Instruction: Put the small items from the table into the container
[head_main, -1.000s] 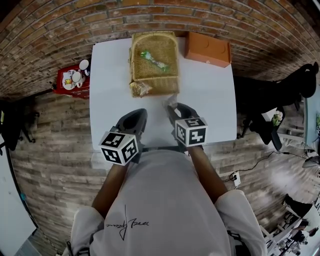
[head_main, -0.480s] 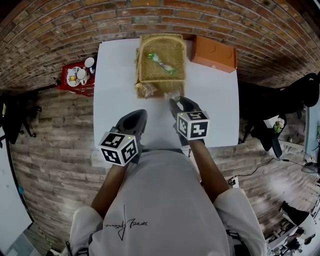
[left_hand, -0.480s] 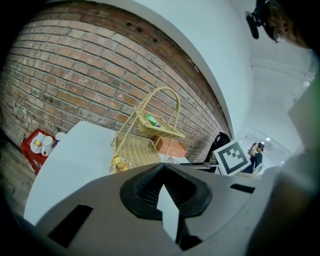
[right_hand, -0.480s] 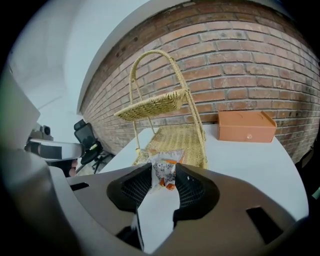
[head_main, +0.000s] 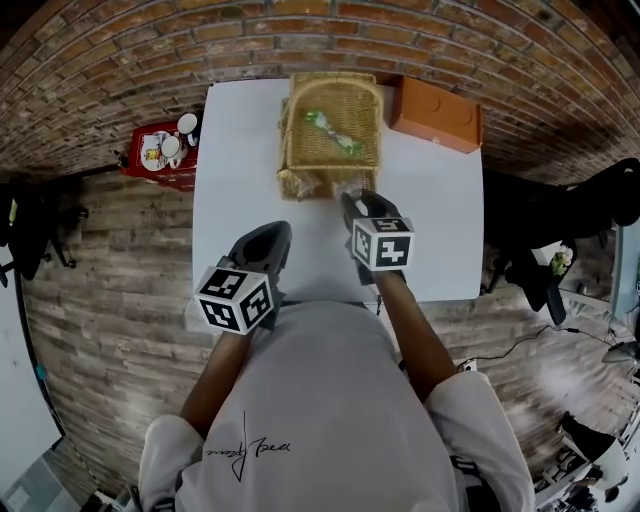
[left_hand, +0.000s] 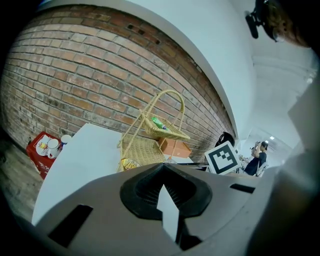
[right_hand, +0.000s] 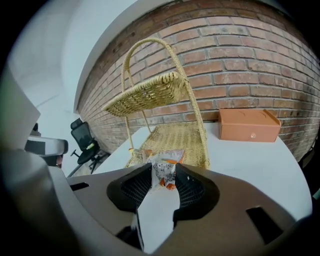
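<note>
Packet almost home

Right gripper (right_hand: 163, 168) pinches the small clear orange-printed snack packet (right_hand: 166, 177) for dropping into the tan two-tier wicker basket (right_hand: 181, 140); left gripper (left_hand: 163, 170) is closed on nothing.

The desk (head_main: 240, 200) is viewed steeply from overhead; both gripper views are set low, facing forward, and the basket (right_hand: 175, 135) ahead is shared by all.

The left forearm (head_main: 215, 378) and right forearm (head_main: 412, 335) both reach forward from the torso. The left tool (head_main: 268, 235) points ahead and slightly down, its jaws pressed together with nothing between them. The right tool (head_main: 357, 203) is held farther forward and tilted more steeply down, its jaws partway apart and clamped on a small packet (right_hand: 166, 165), seemingly near its lower edge.
</note>
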